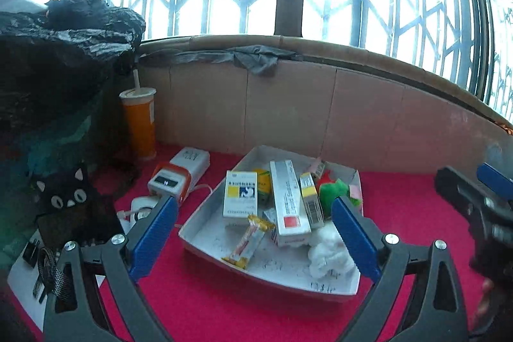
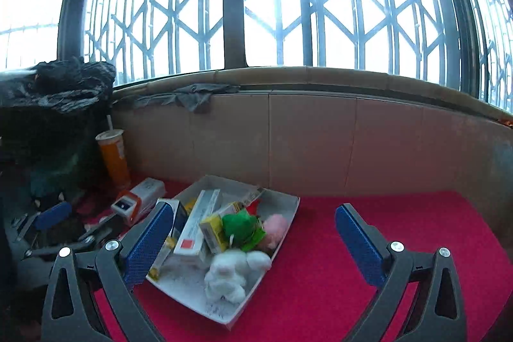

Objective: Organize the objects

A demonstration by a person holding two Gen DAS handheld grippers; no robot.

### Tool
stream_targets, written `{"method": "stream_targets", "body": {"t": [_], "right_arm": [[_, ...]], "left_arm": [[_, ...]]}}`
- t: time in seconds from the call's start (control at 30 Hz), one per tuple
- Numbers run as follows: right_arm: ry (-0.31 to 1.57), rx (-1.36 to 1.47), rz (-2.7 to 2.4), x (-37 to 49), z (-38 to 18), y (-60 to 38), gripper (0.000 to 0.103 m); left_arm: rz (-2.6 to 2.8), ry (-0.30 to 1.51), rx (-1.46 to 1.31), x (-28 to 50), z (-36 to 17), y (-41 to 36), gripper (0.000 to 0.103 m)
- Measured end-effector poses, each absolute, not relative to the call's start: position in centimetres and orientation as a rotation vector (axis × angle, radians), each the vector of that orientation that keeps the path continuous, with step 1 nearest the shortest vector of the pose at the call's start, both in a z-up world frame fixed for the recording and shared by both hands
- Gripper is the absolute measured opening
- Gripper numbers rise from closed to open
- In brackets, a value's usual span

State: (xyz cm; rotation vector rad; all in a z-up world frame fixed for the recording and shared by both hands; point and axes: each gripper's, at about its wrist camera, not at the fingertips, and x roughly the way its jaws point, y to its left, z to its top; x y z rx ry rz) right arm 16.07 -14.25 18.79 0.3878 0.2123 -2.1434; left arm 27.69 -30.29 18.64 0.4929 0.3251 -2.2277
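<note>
Left of frame: orange drink cup [image 1: 138, 124], orange-banded white device [image 1: 170, 183]. Centre: your white cardboard tray [image 1: 205, 241] on red cloth [image 1: 416, 213], holding medicine boxes [image 1: 288, 202], snack bar [image 1: 248, 241], plush toys [image 2: 231, 274]. Your left gripper [image 1: 255, 233] and right gripper [image 2: 253, 241]: both spread, empty.

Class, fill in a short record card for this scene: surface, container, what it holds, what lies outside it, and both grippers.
Surface: red felt tabletop
Container: shallow white cardboard tray
Contents: white medicine boxes, green plush toy, white plush rabbit, pink plush toy, yellow snack bar wrapper
Outside tray: orange drink cup with straw, white-and-orange device
Left gripper: open, empty
Right gripper: open, empty
</note>
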Motion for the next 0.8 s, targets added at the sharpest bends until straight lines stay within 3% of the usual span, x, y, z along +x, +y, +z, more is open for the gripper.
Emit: {"method": "stream_targets", "body": {"t": [0.3,0.5,0.67,0.8], "right_arm": [[0.096,0.266,-2.165,18.8,21.3,-7.9,0.103],[0.094,0.244,-2.257,20.0,19.8,-3.7,0.103],[-0.131,0.226,-2.314,19.6,22.5,1.8,0.103],[-0.197,0.16,-2.359,20.9,22.8,4.9,0.103]], "left_arm": [[-2.095,0.195,0.436,30.3,21.9,-26.1,0.096],[-2.273,0.397,0.477,31.3,23.1,-22.8,0.096],[-2.277,0.257,0.427,32.2,25.3,-19.5,0.096],[-2.288,0.258,0.477,32.5,25.2,-17.7,0.096]]}}
